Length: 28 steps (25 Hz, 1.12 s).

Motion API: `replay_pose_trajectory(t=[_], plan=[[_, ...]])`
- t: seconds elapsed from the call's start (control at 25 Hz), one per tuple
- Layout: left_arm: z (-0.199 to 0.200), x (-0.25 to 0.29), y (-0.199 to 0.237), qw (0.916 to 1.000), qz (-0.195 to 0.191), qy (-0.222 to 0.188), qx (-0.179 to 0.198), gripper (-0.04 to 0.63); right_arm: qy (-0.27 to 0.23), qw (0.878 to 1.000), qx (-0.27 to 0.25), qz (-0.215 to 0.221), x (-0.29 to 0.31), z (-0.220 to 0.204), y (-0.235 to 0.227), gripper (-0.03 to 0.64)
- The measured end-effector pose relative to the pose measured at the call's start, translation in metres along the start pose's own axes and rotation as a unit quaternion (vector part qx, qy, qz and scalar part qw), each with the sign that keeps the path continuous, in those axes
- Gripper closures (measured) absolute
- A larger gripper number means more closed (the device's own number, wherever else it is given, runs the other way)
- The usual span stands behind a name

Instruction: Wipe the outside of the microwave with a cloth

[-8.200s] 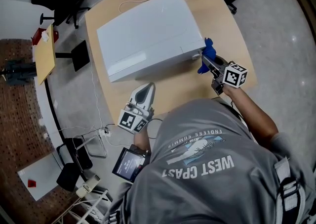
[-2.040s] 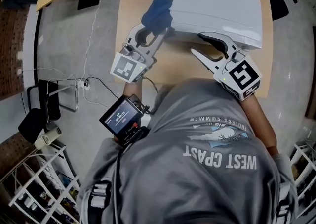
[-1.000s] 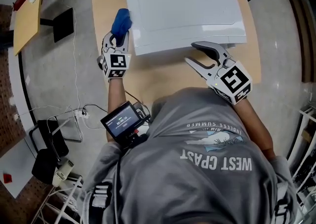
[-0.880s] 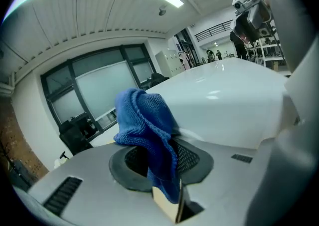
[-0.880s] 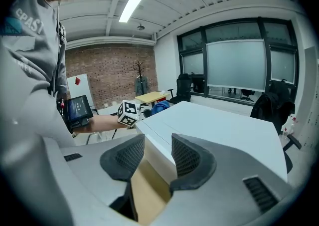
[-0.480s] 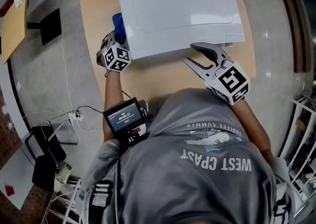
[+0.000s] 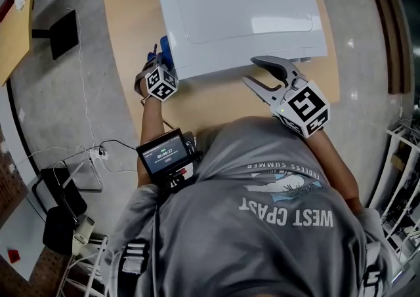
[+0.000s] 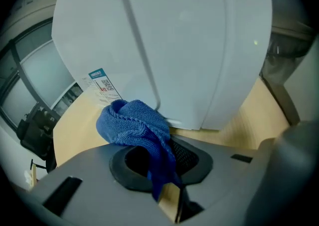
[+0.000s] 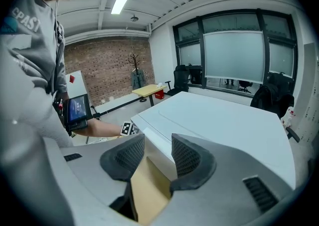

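Currently mid-task, left gripper clamps blue cloth at microwave left side, right gripper wide, empty; other faces probably left

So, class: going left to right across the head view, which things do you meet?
Black floor plate → left gripper, shut on the blue cloth → right gripper, jaws open. The microwave spans both grippers, so it is left out.

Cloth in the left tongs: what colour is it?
Blue; the textured fabric cloth shows best in the left gripper view.
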<state>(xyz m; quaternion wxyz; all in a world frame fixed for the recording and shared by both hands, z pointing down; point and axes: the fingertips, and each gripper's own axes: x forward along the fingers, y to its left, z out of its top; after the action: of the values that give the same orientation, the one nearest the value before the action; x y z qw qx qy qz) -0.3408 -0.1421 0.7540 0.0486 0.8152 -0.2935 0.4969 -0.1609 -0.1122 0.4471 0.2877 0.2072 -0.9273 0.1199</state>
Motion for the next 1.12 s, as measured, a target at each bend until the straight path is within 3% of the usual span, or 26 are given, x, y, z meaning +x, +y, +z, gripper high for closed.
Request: replay_pose_trajectory(t=[0.2,0.72,0.88,1.12], plan=[[0.008,-0.006,0.006,0.9998,0.002,0.002,0.020,0.505,-0.006,1.000,-0.003,0.008,0.006,-0.001,0.000,0.440],[0.070,-0.070,0.055,0.9918,0.086,-0.086,0.038,0.505,-0.046,0.997,-0.018,0.065,0.035,0.007,0.004,0.441],[0.085,-0.091,0.072,0.9864,0.110,-0.121,0.018,0.505,-0.069,0.994,-0.022,0.083,0.044,0.014,0.001,0.456],[0.110,-0.172,0.065,0.9706,0.149,-0.188,-0.021,0.505,-0.121,0.988,-0.028,0.092,0.015,0.036,0.035,0.556]])
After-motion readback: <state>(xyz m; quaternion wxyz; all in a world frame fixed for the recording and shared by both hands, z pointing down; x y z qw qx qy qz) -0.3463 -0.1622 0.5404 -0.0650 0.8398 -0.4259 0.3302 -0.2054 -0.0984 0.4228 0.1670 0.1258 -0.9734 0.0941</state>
